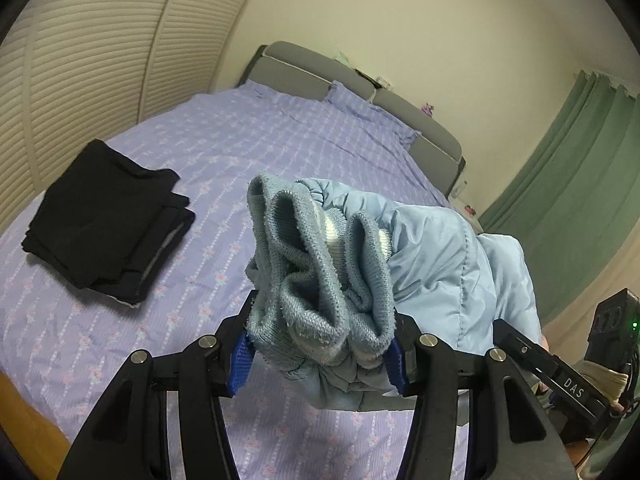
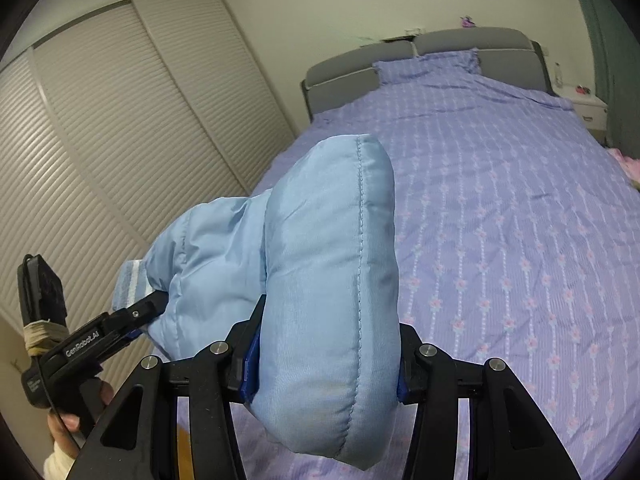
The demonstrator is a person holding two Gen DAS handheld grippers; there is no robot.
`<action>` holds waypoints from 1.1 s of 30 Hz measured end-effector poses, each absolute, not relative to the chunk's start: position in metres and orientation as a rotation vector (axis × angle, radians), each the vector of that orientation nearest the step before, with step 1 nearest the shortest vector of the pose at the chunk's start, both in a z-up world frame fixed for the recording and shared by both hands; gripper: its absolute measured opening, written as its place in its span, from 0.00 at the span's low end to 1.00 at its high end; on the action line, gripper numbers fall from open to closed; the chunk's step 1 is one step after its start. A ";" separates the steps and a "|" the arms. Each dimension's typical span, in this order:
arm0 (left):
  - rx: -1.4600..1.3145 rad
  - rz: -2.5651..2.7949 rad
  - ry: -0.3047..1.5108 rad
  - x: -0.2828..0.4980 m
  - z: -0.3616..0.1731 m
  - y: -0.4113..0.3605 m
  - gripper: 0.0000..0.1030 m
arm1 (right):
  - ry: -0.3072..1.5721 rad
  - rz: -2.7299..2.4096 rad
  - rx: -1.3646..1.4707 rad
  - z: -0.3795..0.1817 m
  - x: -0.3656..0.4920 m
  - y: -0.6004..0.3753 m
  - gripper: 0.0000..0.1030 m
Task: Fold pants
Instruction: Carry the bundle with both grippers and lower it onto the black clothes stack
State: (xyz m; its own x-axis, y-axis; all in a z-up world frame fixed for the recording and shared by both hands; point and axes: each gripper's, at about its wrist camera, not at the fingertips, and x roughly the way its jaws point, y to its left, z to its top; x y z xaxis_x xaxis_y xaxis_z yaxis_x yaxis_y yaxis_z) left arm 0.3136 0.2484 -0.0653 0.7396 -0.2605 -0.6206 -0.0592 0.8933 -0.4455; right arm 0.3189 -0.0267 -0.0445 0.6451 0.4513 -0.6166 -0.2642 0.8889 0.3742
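Light blue padded pants [image 1: 436, 264] hang folded in the air above the bed, held at both ends. My left gripper [image 1: 320, 354] is shut on the bunched knit cuffs [image 1: 316, 280], which bulge up between its blue pads [image 1: 242, 364]. My right gripper [image 2: 324, 360] is shut on the thick folded end of the pants [image 2: 332, 272], which fills the space between its fingers. In the right wrist view the left gripper [image 2: 132, 320] shows at the lower left with a hand [image 2: 64, 428] under it. The right gripper's body [image 1: 560, 376] appears at the lower right of the left wrist view.
The bed [image 2: 520, 220] has a purple flowered cover, a pillow [image 1: 372, 110] and a grey headboard [image 1: 360, 80]. A folded pile of black clothes [image 1: 108, 224] lies on its left side. Louvred wardrobe doors [image 2: 100, 140] stand left, green curtains [image 1: 568, 168] right, a white nightstand [image 2: 590, 110] far right.
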 end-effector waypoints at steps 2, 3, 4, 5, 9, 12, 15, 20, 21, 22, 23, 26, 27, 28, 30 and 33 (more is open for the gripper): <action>-0.461 -0.104 0.728 0.313 -0.065 0.263 0.51 | 0.762 0.424 0.251 -0.043 0.323 -0.014 0.48; -0.464 -0.102 0.726 0.313 -0.066 0.270 0.51 | 0.762 0.429 0.251 -0.043 0.324 -0.008 0.48; -0.465 -0.102 0.725 0.313 -0.066 0.278 0.51 | 0.763 0.431 0.251 -0.044 0.324 -0.003 0.48; -0.464 -0.103 0.726 0.314 -0.067 0.287 0.51 | 0.763 0.432 0.252 -0.046 0.328 0.007 0.48; -0.458 -0.110 0.747 0.319 -0.070 0.325 0.51 | 0.776 0.423 0.261 -0.052 0.329 0.043 0.48; -0.449 -0.118 0.777 0.327 -0.074 0.357 0.51 | 0.807 0.404 0.279 -0.059 0.334 0.074 0.48; -0.443 -0.122 0.789 0.335 -0.077 0.391 0.51 | 0.812 0.394 0.287 -0.064 0.340 0.107 0.48; -0.432 -0.135 0.815 0.353 -0.083 0.449 0.51 | 0.825 0.381 0.289 -0.072 0.348 0.159 0.48; -0.429 -0.136 0.817 0.355 -0.083 0.455 0.51 | 0.832 0.377 0.294 -0.075 0.353 0.173 0.48; -0.429 -0.136 0.818 0.358 -0.084 0.465 0.51 | 0.837 0.376 0.293 -0.076 0.356 0.183 0.48; -0.433 -0.136 0.819 0.363 -0.087 0.478 0.51 | 0.839 0.377 0.290 -0.076 0.355 0.191 0.48; -0.443 -0.128 0.824 0.375 -0.092 0.505 0.51 | 0.847 0.383 0.279 -0.081 0.373 0.224 0.48; -0.449 -0.124 0.824 0.379 -0.095 0.516 0.51 | 0.850 0.387 0.277 -0.083 0.378 0.232 0.48; -0.452 -0.122 0.824 0.383 -0.097 0.526 0.51 | 0.852 0.394 0.273 -0.084 0.384 0.241 0.48; -0.463 -0.112 0.830 0.394 -0.104 0.548 0.51 | 0.861 0.419 0.255 -0.090 0.401 0.264 0.48; -0.460 -0.101 0.843 0.413 -0.120 0.582 0.51 | 0.893 0.457 0.253 -0.104 0.427 0.291 0.48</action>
State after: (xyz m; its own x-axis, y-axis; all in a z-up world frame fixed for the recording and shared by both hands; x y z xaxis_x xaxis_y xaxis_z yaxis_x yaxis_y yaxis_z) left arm 0.4131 0.5821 -0.1197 0.6669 -0.2650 -0.6965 -0.0937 0.8974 -0.4312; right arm 0.4271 0.2914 -0.1041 0.5397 0.4835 -0.6892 -0.2765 0.8750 0.3973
